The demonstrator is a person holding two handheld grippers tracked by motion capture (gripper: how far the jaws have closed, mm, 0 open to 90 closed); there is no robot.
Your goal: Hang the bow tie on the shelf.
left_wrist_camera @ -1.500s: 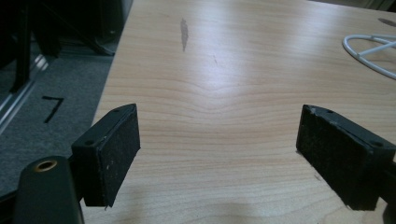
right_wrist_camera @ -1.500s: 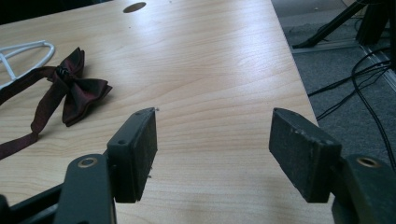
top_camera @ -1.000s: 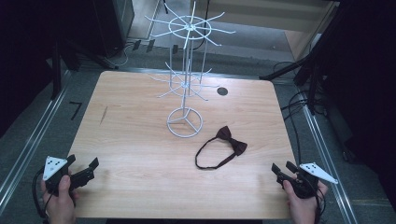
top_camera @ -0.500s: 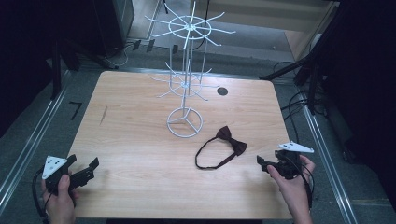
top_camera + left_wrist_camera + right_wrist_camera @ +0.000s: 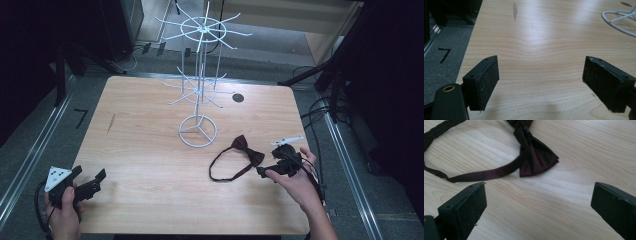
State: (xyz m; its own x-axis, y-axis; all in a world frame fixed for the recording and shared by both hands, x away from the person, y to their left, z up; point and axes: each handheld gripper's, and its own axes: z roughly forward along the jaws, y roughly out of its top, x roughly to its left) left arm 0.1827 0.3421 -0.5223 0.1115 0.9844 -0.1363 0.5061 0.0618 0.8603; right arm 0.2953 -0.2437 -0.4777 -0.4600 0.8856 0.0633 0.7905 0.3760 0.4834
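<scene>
Table: wooden table (image 5: 150,150), bow tie (image 5: 247,152) lying flat.
Nearer hand: your right gripper (image 5: 267,172), fingers just opened wide, nothing between.
Way: bow tie just ahead.
Left gripper (image 5: 95,182): fingers apart, far off.

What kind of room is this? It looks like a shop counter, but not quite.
Probably a recording lab, not a shop. A bare wooden table holds a white wire display rack and a dark bow tie, with cables on the floor and dark screens around it.
</scene>
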